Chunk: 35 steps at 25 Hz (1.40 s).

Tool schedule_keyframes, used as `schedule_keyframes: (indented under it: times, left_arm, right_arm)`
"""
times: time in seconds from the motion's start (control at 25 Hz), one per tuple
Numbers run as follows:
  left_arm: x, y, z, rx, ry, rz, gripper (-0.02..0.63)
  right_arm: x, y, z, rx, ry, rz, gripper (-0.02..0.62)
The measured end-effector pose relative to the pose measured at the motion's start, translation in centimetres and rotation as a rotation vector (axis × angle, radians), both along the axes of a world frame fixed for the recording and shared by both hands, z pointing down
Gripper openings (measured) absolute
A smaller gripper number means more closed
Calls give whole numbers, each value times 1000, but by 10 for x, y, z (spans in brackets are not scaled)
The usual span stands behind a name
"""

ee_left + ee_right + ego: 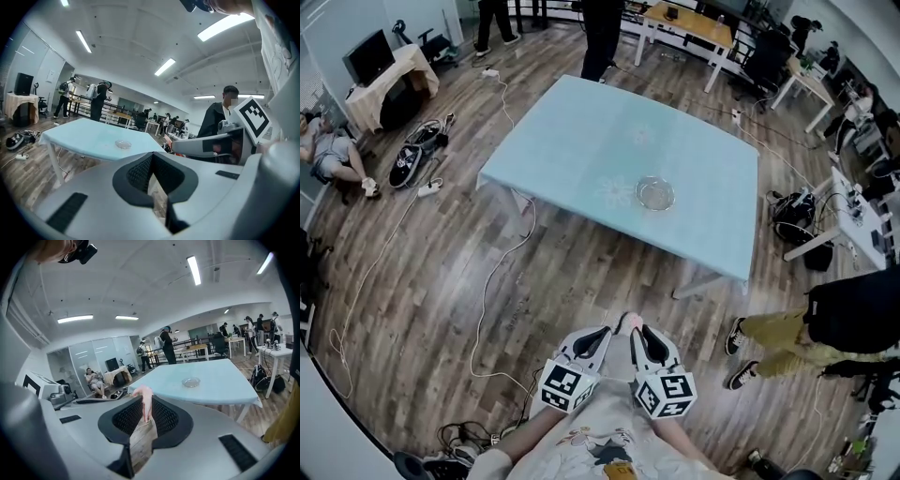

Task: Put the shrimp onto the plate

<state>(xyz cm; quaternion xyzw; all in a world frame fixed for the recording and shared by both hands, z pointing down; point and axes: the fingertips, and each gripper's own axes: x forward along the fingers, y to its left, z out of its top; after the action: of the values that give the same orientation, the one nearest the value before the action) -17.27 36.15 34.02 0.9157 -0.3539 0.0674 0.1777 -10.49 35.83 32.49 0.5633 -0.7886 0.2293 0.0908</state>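
A pale pink shrimp point(629, 322) point(144, 401) hangs upright between the pads of my right gripper point(641, 330) point(144, 417), which is shut on it. Beside it, my left gripper point(598, 335) point(155, 180) holds nothing; its jaws stand a narrow slit apart. Both grippers are close to my body over the wooden floor, well short of the light blue table point(572, 141). On that table's near right part sits the clear glass plate point(655, 193) point(123, 144) point(191, 381), with nothing in it.
Cables point(487, 309) trail over the floor left of the table, with shoes point(408, 164) beyond them. A dark bag point(792, 220) lies by the table's right end. A person in yellow trousers point(787, 337) stands at my right. Desks and other people fill the room's edges.
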Motion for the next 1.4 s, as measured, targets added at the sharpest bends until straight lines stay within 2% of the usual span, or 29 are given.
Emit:
schedule_keyframes:
  times: [0.2,0.36,0.56,0.8,1.08,1.2,1.28,1.4]
  left_arm:
    - [-3,-19,14,-12,-15,14,0]
    - [2,-53,13,-2,-39,16,0]
    - [24,-113,14,-9,-70,14,0]
    - [71,-205,13,-3,-93,17,0]
    - [123,-294,3,44,-103,-4,0]
    - [131,-313,11,40,-145,-35,0]
    - [137,-325,15,36,-149,-58,0]
    - [151,-344,15,35,-147,-50,0]
  right_arm:
    - [-8,-22,12,-1,-3,3,79]
    - [4,-56,14,5,-21,26,80]
    - [35,-120,18,8,-39,43,80]
    - [91,-210,20,17,-48,60,79]
    - [138,-304,24,32,-50,-12,80]
    - [147,-331,40,12,-67,-56,79]
    - [154,-346,48,5,-69,-85,79]
    - [163,-370,47,23,-55,-115,78]
